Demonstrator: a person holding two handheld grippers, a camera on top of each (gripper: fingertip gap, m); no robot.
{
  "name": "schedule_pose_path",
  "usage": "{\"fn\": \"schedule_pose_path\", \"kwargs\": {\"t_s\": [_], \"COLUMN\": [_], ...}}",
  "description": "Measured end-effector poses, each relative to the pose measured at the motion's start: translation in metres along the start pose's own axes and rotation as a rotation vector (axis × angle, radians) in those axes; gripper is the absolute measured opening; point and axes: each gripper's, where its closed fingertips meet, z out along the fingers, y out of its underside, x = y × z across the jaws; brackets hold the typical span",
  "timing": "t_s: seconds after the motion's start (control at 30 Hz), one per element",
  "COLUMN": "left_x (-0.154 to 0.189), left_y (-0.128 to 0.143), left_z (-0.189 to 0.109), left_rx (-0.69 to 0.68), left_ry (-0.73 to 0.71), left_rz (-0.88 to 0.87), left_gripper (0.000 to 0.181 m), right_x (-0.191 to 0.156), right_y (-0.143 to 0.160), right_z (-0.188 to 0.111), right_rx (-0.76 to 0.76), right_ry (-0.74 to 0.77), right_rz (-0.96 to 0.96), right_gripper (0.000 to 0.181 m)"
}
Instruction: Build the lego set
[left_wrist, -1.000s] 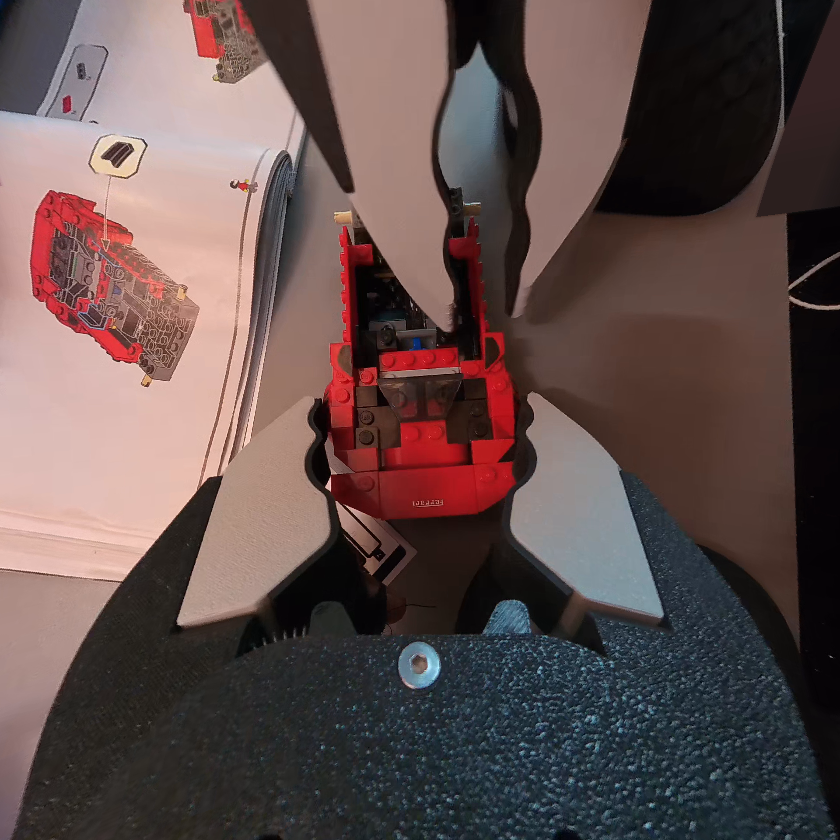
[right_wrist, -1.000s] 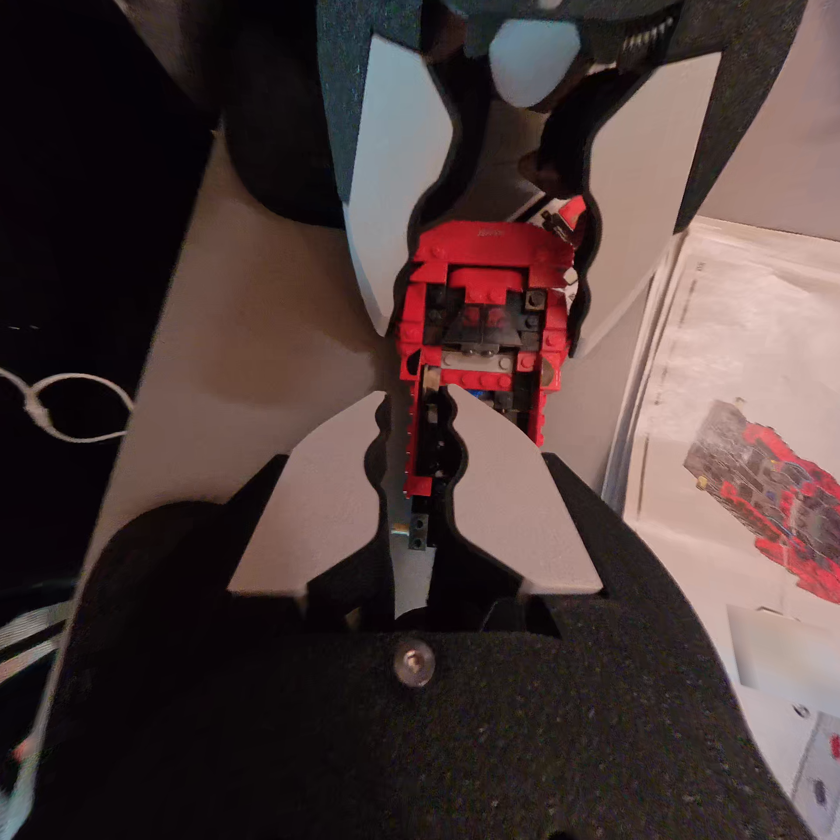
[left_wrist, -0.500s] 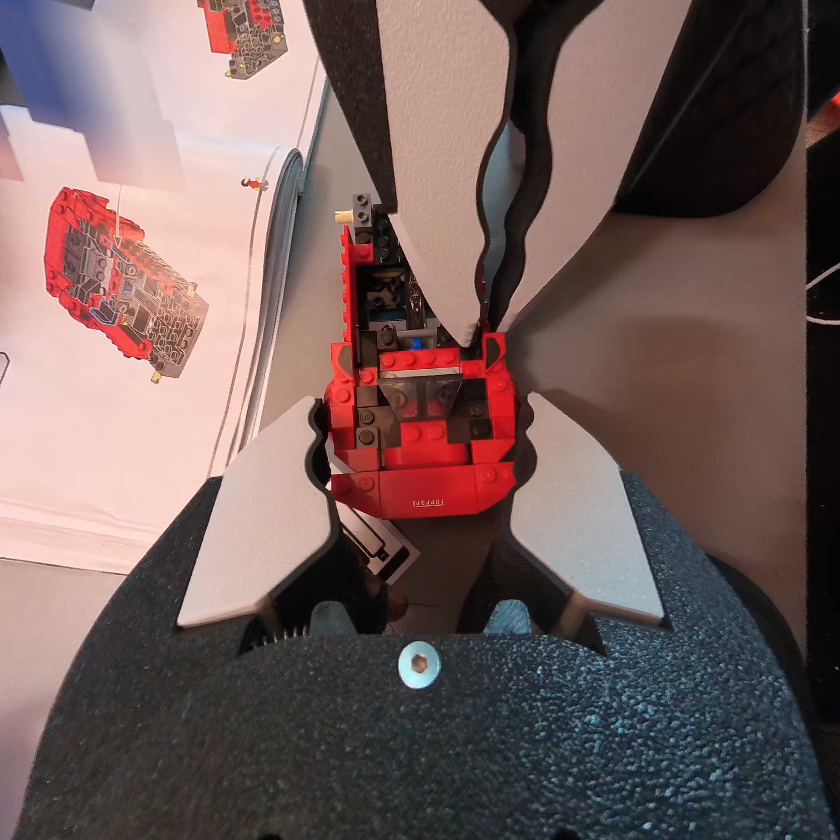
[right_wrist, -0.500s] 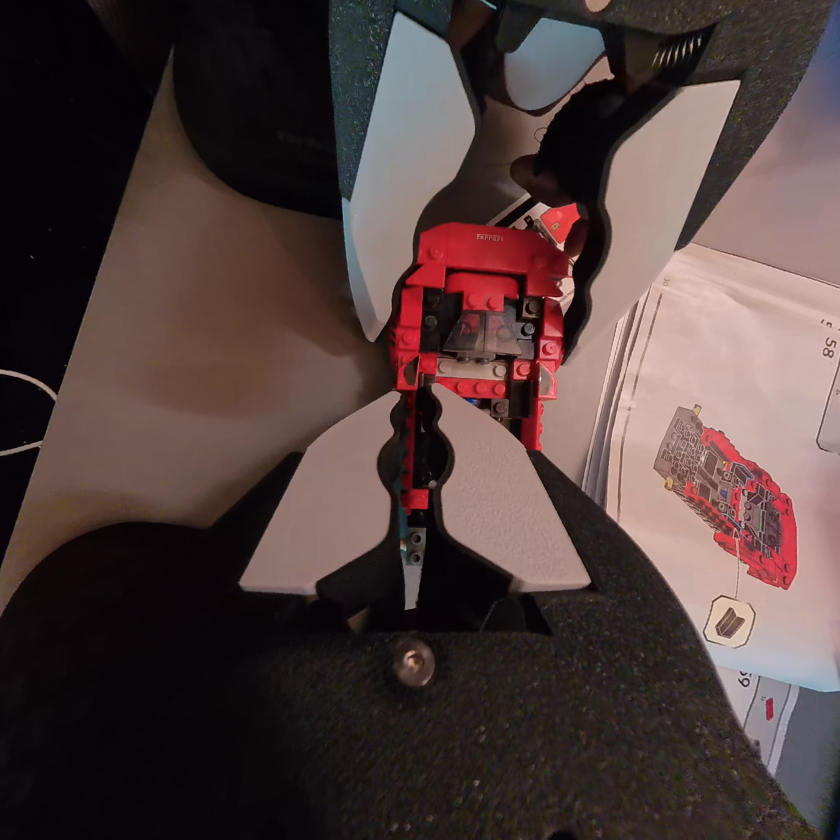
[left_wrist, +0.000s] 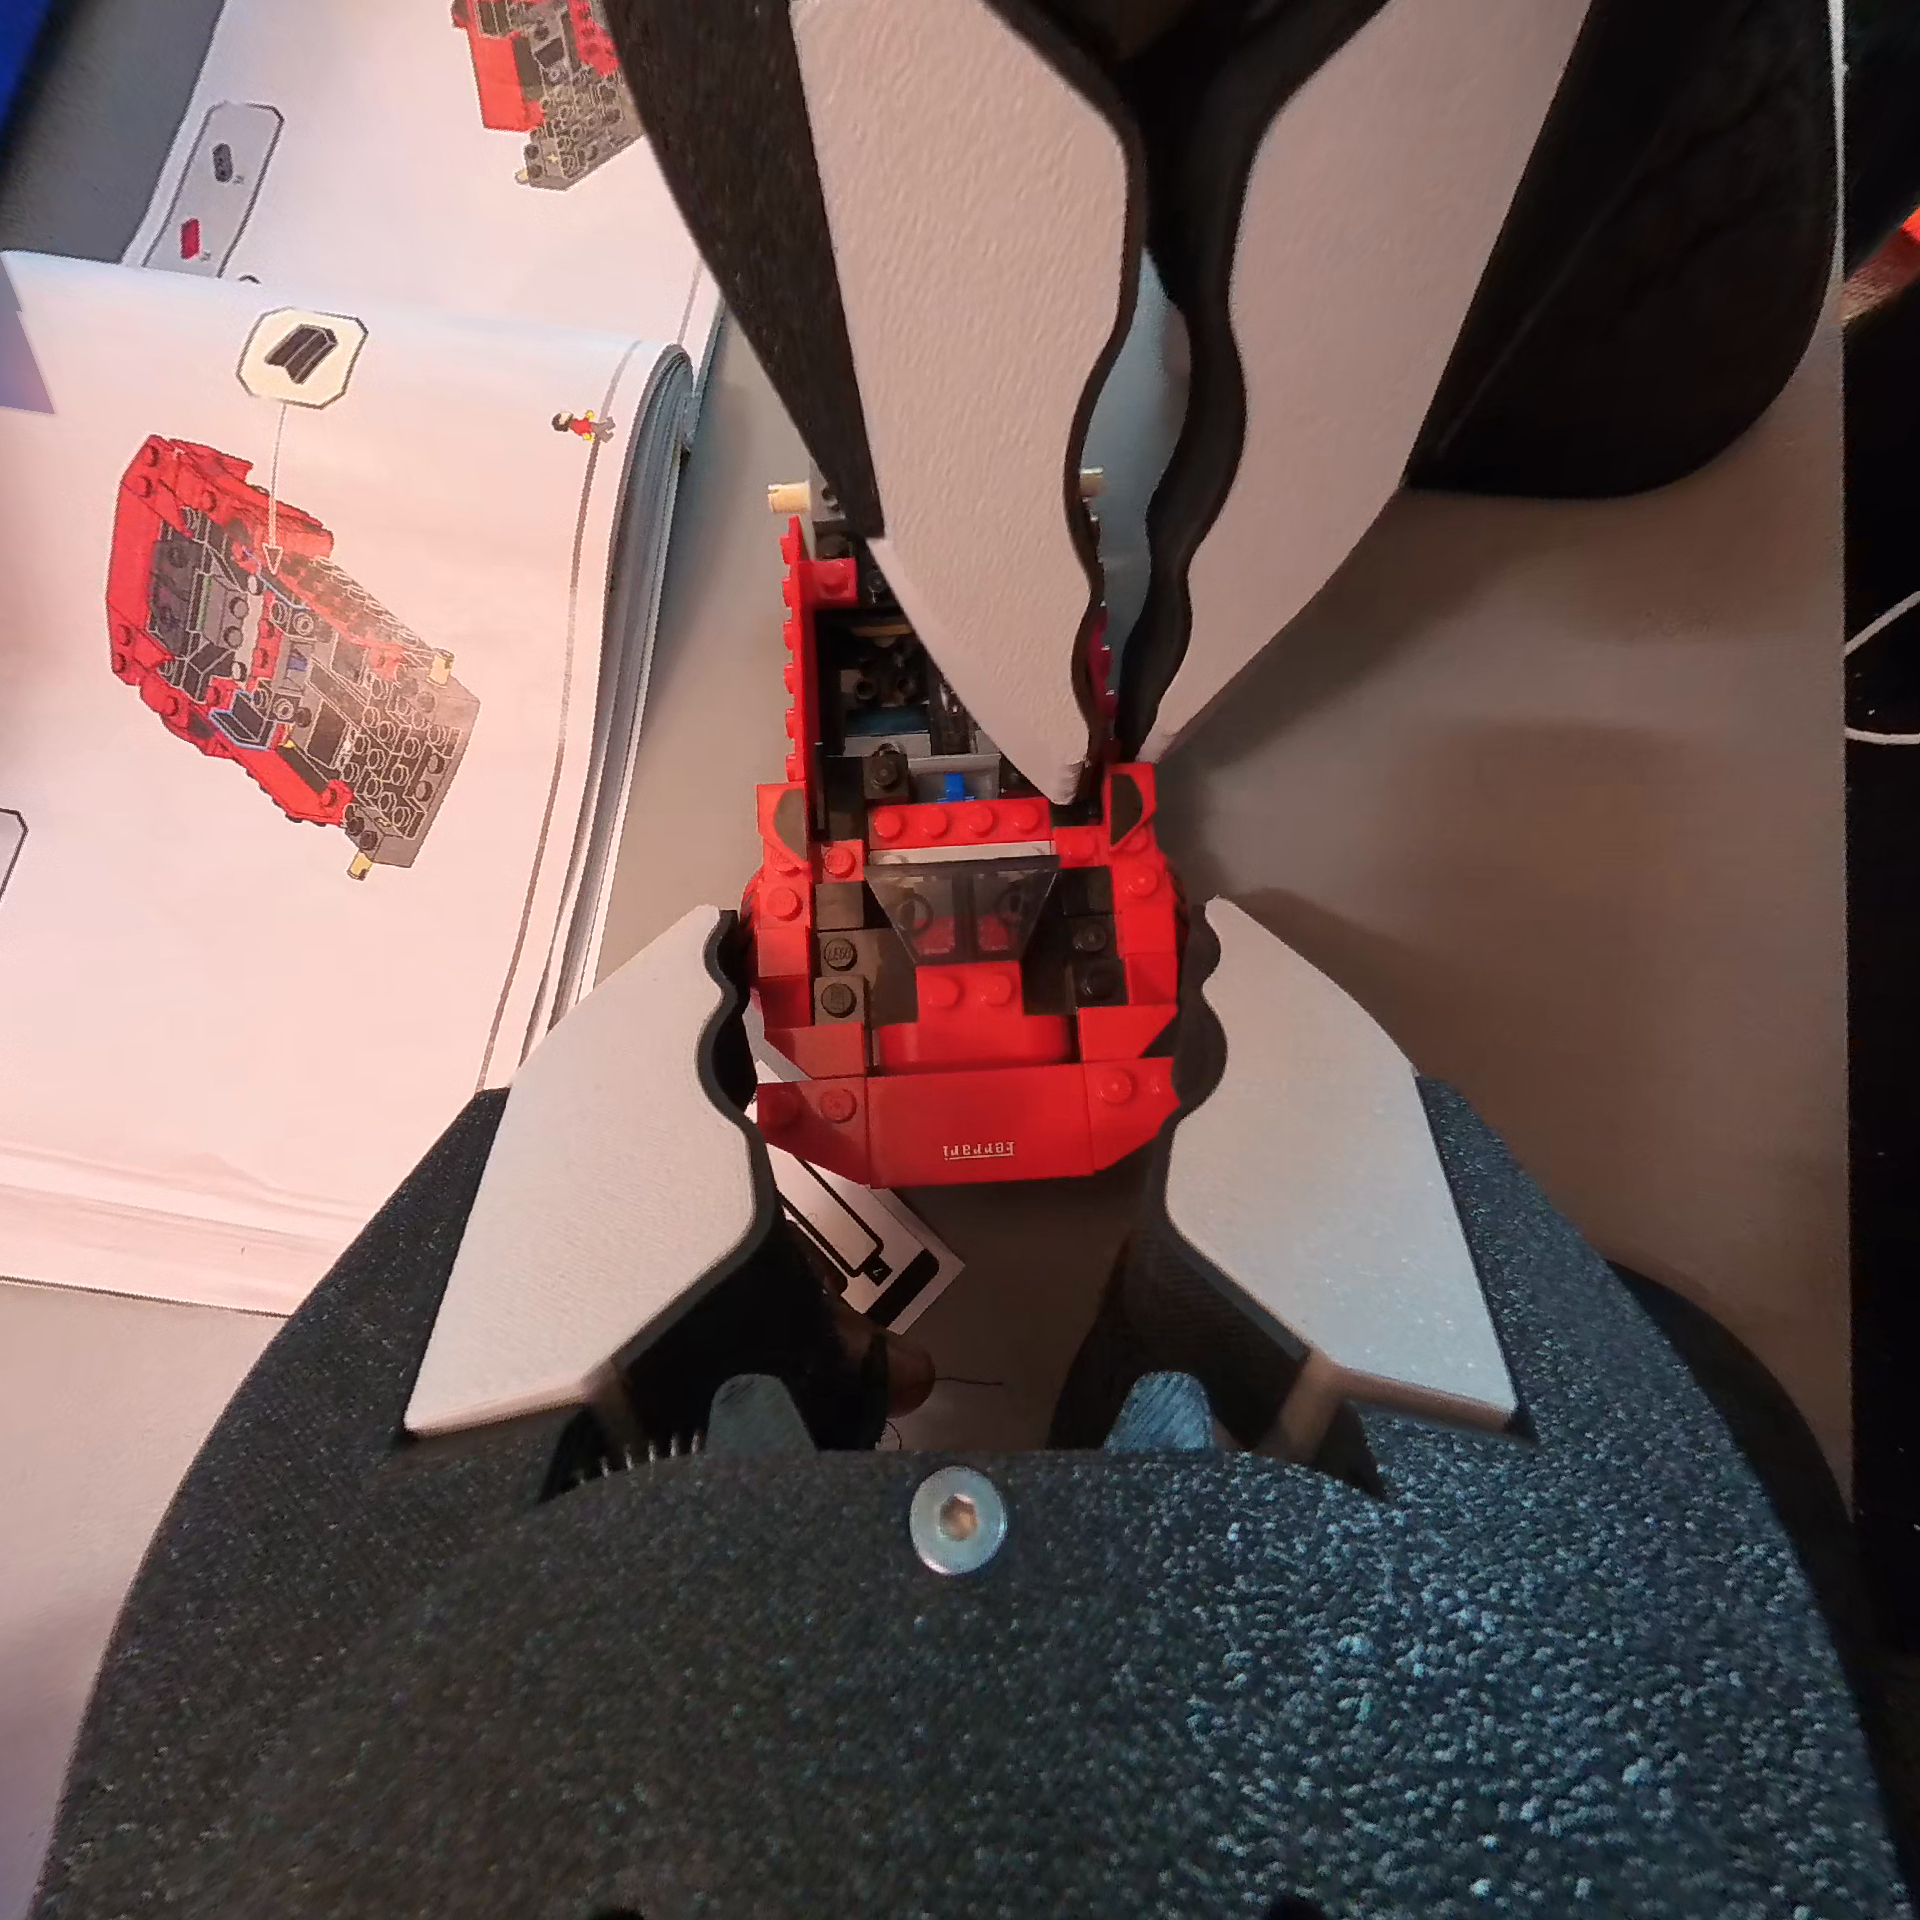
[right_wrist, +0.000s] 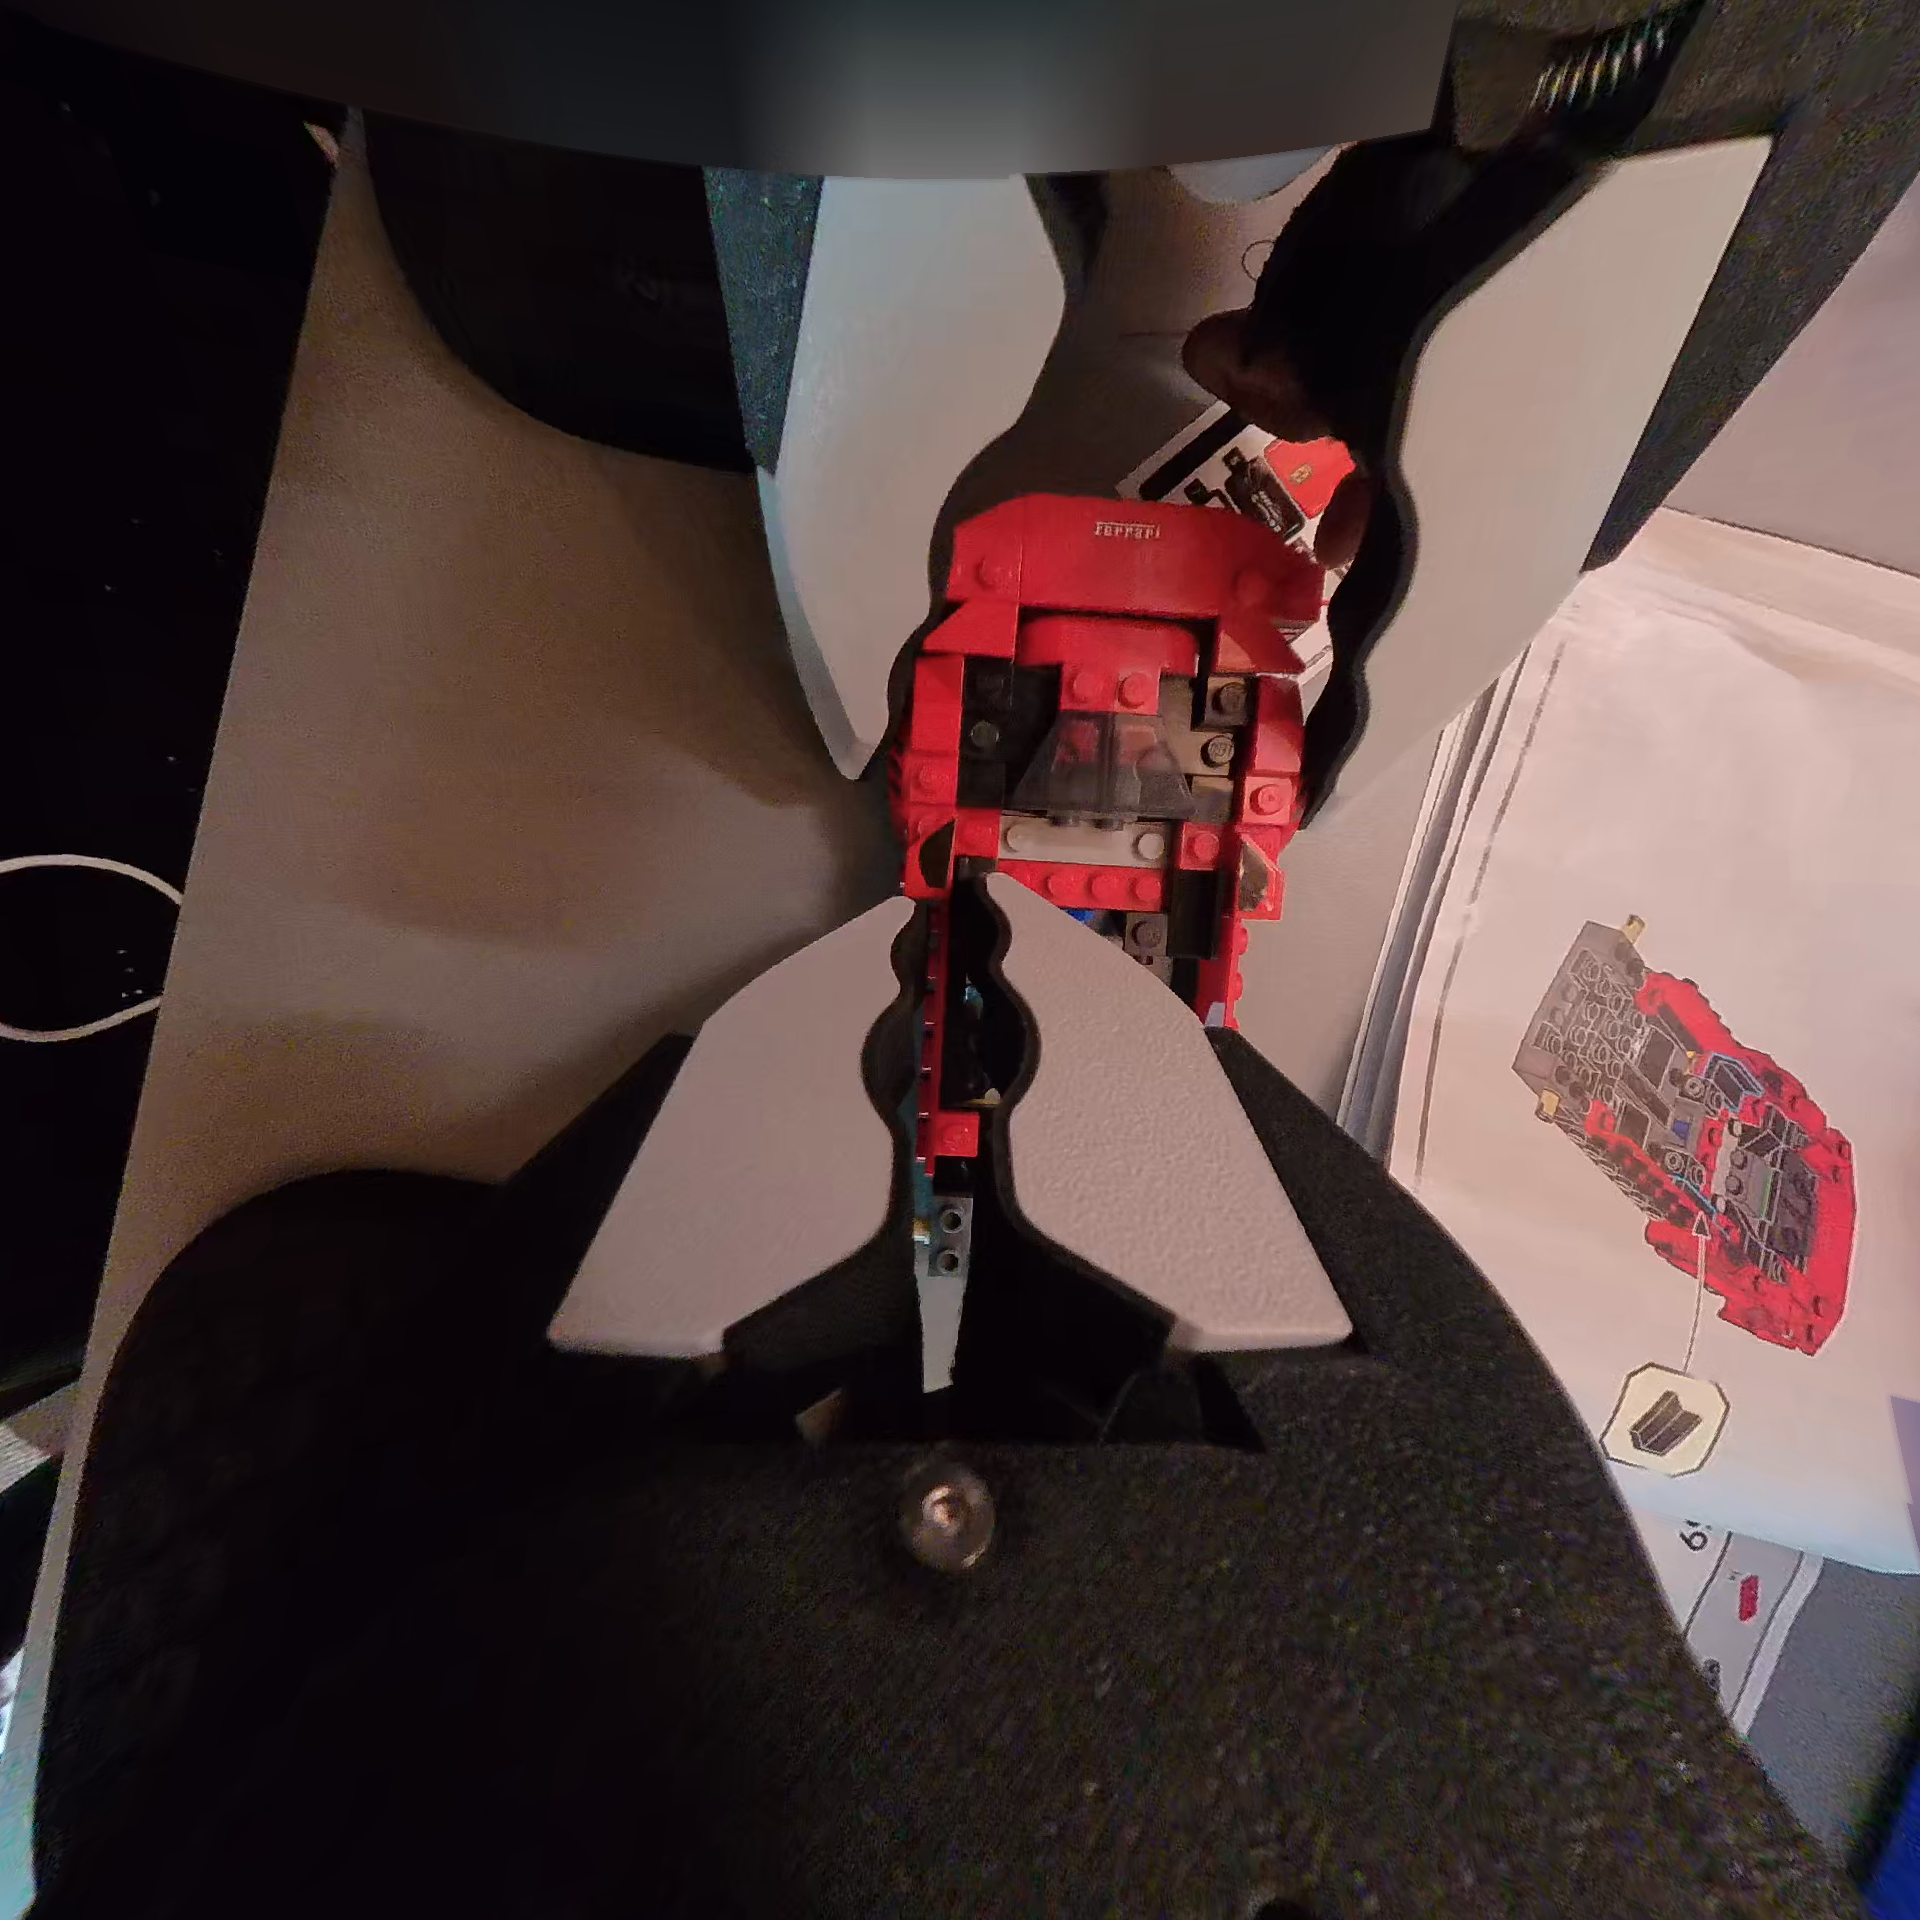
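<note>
A partly built red Lego car (left_wrist: 966, 1122) with black and grey inner bricks rests on the beige table. My left gripper (left_wrist: 961, 987) is shut on the car's front end, one finger on each side. My right gripper (right_wrist: 951, 914) comes from the opposite end and is shut on the car's red side wall (right_wrist: 940, 1039). In the left wrist view the right gripper (left_wrist: 1107, 769) covers much of the car's rear. In the right wrist view the left gripper (right_wrist: 1086, 795) clamps the car (right_wrist: 1101, 582) at its far end.
An open instruction booklet (left_wrist: 312, 727) lies beside the car, also in the right wrist view (right_wrist: 1662, 935). A sticker sheet (left_wrist: 873, 1247) lies under the left gripper. A black rounded object (left_wrist: 1610, 312) sits at the table's far side. A white cable (right_wrist: 62, 935) hangs off the table edge. Left and right tips are no more than a few centimetres apart.
My right gripper has closed its fingers onto the car's side wall and stays there. My left gripper keeps its hold on the car's front. Both views have shifted slightly.
</note>
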Motion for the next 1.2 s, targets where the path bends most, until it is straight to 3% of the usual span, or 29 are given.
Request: {"fn": "schedule_pose_path", "kwargs": {"t_s": [0.77, 0.83, 0.93, 1.07, 1.1, 1.2], "left_x": [-0.001, 0.0, 0.005, 0.007, 0.007, 0.008], "left_y": [0.0, 0.0, 0.0, -0.002, -0.002, -0.002], "left_z": [0.0, 0.0, 0.0, 0.001, 0.001, 0.001], "left_rx": [0.001, 0.002, 0.01, 0.014, 0.016, 0.022], "left_ry": [0.004, 0.008, 0.026, 0.037, 0.038, 0.04], "left_rz": [0.005, 0.009, 0.026, 0.039, 0.04, 0.041], "left_gripper": [0.08, 0.08, 0.08, 0.08, 0.08, 0.08], "right_x": [-0.002, -0.008, -0.002, 0.011, 0.012, 0.031], "right_y": [0.0, 0.003, -0.009, 0.002, 0.003, 0.004], "right_z": [0.001, -0.004, -0.026, -0.039, -0.038, -0.039], "right_rx": [-0.07, -0.079, 0.11, 0.203, 0.226, 0.293], "right_ry": [-0.03, -0.084, -0.082, 0.001, 0.01, 0.102], "right_rz": [0.05, 0.071, 0.157, 0.236, 0.235, 0.288], "right_gripper": [0.009, 0.021, 0.032, 0.07, 0.068, 0.031]}}
